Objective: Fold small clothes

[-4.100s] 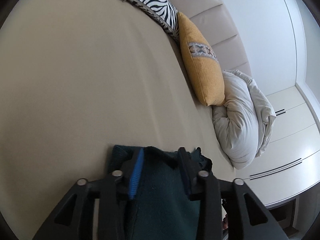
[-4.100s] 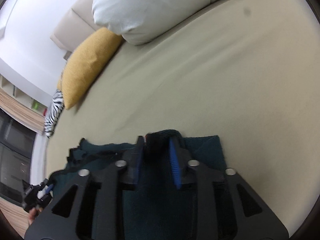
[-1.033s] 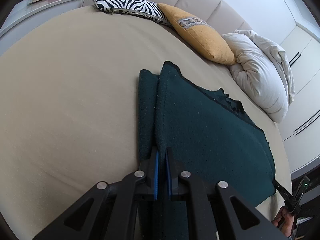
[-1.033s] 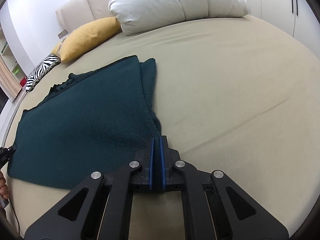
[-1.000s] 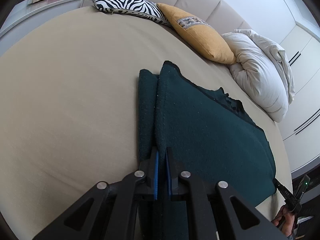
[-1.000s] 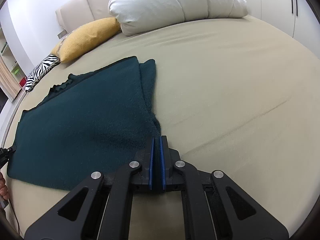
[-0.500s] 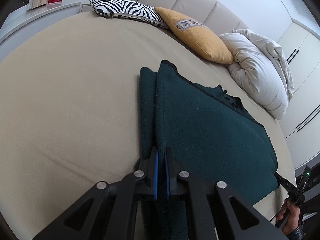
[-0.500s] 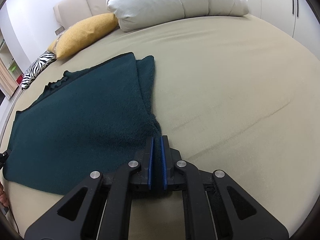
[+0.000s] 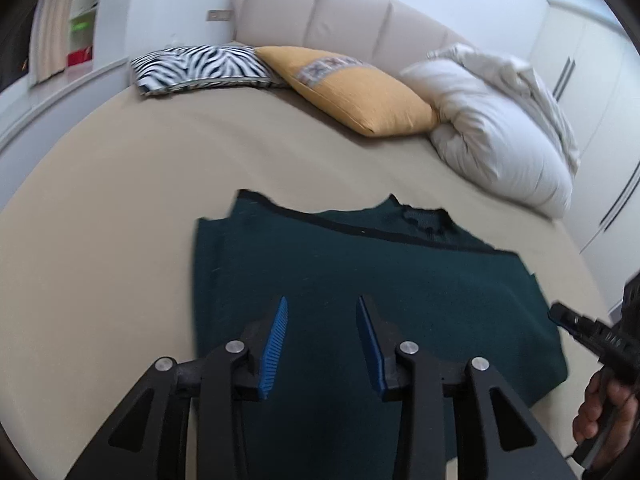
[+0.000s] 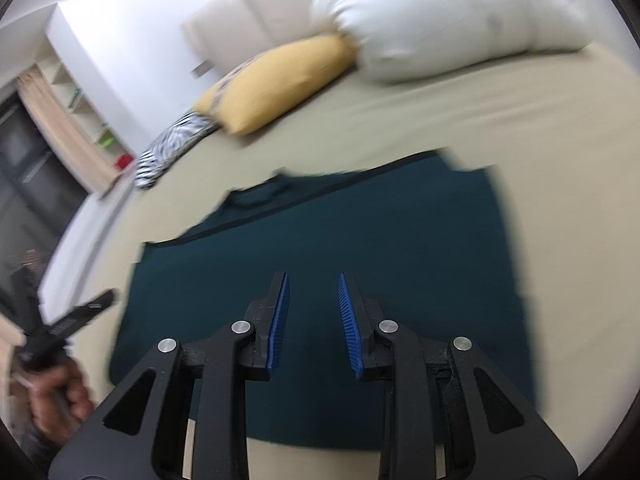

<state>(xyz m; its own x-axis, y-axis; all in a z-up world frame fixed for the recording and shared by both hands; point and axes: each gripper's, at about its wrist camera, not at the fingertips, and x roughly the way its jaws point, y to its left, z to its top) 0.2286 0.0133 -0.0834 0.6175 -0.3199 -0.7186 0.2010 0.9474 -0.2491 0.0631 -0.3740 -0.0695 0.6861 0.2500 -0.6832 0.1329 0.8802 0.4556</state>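
The left gripper (image 9: 322,312) hangs over the dark green garment (image 9: 400,280) with its 2 blue pads parted to a moderate gap; its jaws have just been opening, and nothing sits between them, the cloth lying flat below. The right gripper (image 10: 312,292) is likewise part-open after just opening, its pads clear of the knit and nothing held.

The garment (image 10: 360,232) lies spread on the beige bed (image 9: 100,220), folded into a broad rectangle (a darker trim runs along its far edge at about 12 o'clock). In the left wrist view a narrower folded strip shows along the garment's side at 9 o'clock.

Past the garment, at 12 o'clock in the left wrist view, a yellow cushion (image 9: 360,92) leans between a zebra-print pillow (image 9: 200,66) at 11 o'clock and a bundled white duvet (image 9: 500,132) at 1 o'clock, all against a padded headboard (image 9: 340,12).

At 4 o'clock in that view a hand (image 9: 600,408) grips the right tool's handle; in the right wrist view (blurred) the other hand (image 10: 60,400) appears at 8 o'clock.
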